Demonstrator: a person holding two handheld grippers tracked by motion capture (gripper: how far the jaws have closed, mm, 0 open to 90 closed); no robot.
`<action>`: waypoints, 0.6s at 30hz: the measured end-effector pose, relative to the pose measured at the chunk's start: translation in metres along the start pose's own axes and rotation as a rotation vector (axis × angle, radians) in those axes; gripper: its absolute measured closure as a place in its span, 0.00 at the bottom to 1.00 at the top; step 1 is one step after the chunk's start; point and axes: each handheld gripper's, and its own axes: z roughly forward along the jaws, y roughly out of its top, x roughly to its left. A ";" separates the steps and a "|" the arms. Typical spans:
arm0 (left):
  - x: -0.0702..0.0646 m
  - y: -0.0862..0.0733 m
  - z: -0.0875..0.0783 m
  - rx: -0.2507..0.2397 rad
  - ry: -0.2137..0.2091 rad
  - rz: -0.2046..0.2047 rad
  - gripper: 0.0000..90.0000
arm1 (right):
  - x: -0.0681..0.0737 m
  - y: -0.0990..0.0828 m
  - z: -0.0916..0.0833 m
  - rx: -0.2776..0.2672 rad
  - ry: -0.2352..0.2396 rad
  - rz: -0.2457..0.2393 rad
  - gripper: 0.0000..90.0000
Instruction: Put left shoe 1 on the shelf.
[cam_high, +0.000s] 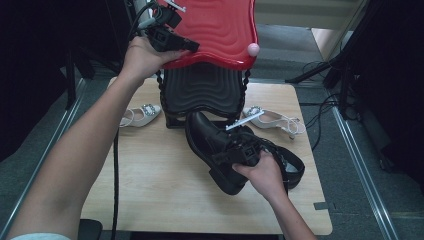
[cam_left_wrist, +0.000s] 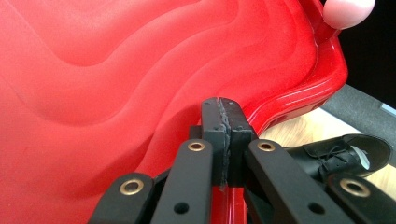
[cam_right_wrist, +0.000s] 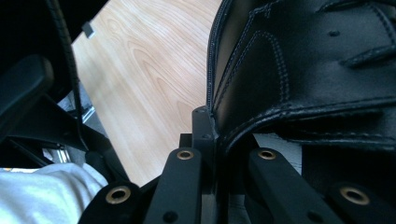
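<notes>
A red wavy lid (cam_high: 220, 30) stands raised over a black ribbed case (cam_high: 202, 92) at the back of the wooden table (cam_high: 160, 195). My left gripper (cam_high: 186, 47) is shut on the lid's near left rim. In the left gripper view the jaws (cam_left_wrist: 225, 122) pinch the red lid (cam_left_wrist: 116, 70) at its edge. A black leather shoe (cam_high: 205, 135) hangs tilted above the table, and my right gripper (cam_high: 239, 150) is shut on its collar. In the right gripper view the jaws (cam_right_wrist: 208, 133) clamp the edge of the black shoe (cam_right_wrist: 303, 60).
A second black shoe (cam_high: 294, 167) lies under my right hand. White jewelled sandals lie on either side of the case, one at the left (cam_high: 141, 115), one at the right (cam_high: 272, 120). A pink knob (cam_high: 254, 49) sits on the lid's right corner. Dark stands and cables surround the table.
</notes>
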 end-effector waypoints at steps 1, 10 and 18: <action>0.000 0.000 0.000 0.003 0.001 0.005 1.00 | 0.002 0.001 -0.003 -0.006 -0.002 -0.007 0.97; 0.001 0.002 -0.001 0.019 -0.001 -0.006 1.00 | 0.008 0.024 -0.021 -0.076 0.015 -0.020 0.97; 0.002 0.004 -0.001 0.034 -0.010 -0.024 1.00 | -0.009 0.063 -0.014 -0.151 -0.003 -0.010 0.97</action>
